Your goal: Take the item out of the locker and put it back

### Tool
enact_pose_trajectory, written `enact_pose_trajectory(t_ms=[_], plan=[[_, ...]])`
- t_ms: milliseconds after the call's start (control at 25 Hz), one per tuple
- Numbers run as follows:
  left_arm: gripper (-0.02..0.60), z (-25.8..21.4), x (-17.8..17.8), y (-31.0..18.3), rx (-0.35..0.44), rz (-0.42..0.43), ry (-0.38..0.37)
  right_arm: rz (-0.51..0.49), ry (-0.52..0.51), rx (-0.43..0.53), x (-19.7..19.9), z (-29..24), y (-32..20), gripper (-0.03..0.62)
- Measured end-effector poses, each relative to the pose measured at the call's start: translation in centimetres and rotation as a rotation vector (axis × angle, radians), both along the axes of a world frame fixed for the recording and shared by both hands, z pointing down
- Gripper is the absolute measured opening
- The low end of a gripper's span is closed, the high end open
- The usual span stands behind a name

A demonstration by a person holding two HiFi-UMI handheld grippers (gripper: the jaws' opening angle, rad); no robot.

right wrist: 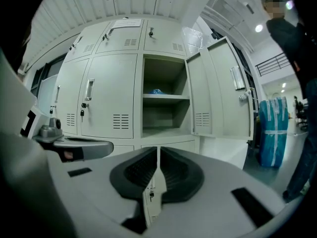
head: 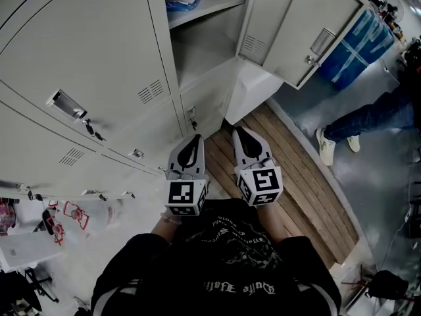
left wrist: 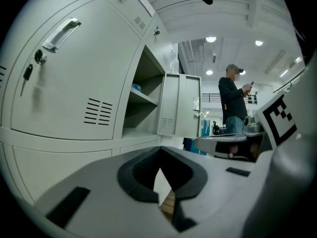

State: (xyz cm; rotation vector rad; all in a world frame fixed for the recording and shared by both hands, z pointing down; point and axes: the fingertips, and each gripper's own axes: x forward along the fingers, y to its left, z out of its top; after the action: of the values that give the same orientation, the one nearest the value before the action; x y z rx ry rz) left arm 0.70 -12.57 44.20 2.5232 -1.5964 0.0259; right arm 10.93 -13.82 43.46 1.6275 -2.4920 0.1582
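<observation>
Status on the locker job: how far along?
Done: locker door stands open. In hand: nothing; left gripper and right gripper are shut, empty. Blue packet lies on the shelf, touched by neither. Left: take-out and return, unless already done; the frames can't tell.

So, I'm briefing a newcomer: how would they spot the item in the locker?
Face the pale grey locker bank; one compartment stands with its door swung open. On its shelf lies a small blue packet, the only coloured thing among plain grey metal.

Black shirt (head: pixel 230 255), pale print, black sleeves (head: pixel 125 285); left gripper (head: pixel 195 139), right gripper (head: pixel 239 132): grey shells, black-white marker cubes (head: pixel 185 198).
</observation>
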Motion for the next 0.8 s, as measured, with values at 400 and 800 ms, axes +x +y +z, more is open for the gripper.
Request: enact_pose_trajectory(t_ms=[400,800], plan=[[0.006,0.38,-0.32,0.31,-0.014,-0.004,-0.006,-0.003,0.017,-0.004,-0.21,0.05,0.13,0.003],[0.006,0.82,-0.86,0.43,-0.025,-0.013,-0.021,-0.001,0.024,-0.009,-0.29,0.43,0.18,0.003]])
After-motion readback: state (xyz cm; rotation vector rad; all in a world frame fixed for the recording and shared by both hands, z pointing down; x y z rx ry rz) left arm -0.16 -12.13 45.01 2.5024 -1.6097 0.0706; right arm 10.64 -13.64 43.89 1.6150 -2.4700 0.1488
